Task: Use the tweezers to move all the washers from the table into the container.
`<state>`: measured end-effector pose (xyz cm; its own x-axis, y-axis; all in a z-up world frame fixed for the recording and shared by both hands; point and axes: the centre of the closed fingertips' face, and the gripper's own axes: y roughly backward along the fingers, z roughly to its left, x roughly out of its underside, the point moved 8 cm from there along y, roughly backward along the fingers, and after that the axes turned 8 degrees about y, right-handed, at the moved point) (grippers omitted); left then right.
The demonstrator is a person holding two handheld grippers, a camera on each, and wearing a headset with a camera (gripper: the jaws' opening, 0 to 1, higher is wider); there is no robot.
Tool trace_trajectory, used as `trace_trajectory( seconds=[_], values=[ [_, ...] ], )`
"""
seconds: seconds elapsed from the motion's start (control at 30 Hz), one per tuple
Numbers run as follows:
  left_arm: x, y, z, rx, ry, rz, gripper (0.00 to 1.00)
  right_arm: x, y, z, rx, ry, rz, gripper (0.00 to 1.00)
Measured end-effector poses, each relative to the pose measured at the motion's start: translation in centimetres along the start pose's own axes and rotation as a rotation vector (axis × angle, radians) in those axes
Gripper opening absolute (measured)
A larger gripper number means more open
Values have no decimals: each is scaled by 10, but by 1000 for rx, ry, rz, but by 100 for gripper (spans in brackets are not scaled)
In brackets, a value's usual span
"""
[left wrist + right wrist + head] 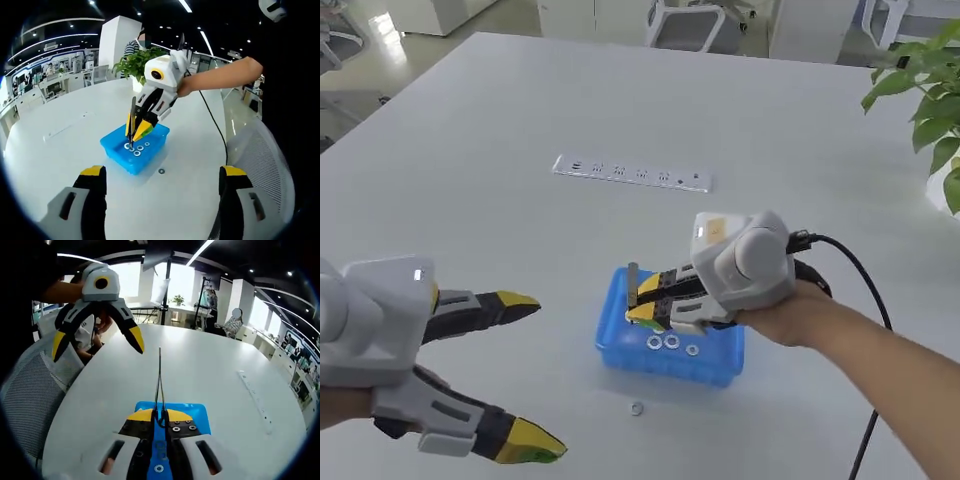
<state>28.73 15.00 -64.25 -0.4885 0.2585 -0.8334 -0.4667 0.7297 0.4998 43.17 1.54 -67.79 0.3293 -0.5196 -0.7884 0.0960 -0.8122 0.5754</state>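
Although a few washers (671, 342) lie in the blue container (660, 372), one loose washer (637, 408) sits on the table (500, 130) just beside it, so I reckon I'm nearly done. My right gripper (646, 310) is clamped on the tweezers (633, 281), tips down in the container; my left gripper (532, 375) gapes wide, empty.
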Motion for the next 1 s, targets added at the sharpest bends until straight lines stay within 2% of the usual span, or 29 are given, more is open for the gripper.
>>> trace_trajectory(
  seconds=[0.17, 0.53, 0.87, 1.0],
  values=[
    [-1, -1, 3, -6, 3, -8, 99, 10, -7, -4, -12, -10, 5, 8],
    [1, -4, 7, -7, 11, -2, 99, 29, -21, -3, -39, -27, 17, 8],
    [2, -6, 10, -2, 11, 6, 98, 36, -27, -1, -60, -17, 33, 8],
    [1, -7, 11, -1, 10, 6, 97, 36, -27, -2, -58, -23, 20, 8]
  ],
)
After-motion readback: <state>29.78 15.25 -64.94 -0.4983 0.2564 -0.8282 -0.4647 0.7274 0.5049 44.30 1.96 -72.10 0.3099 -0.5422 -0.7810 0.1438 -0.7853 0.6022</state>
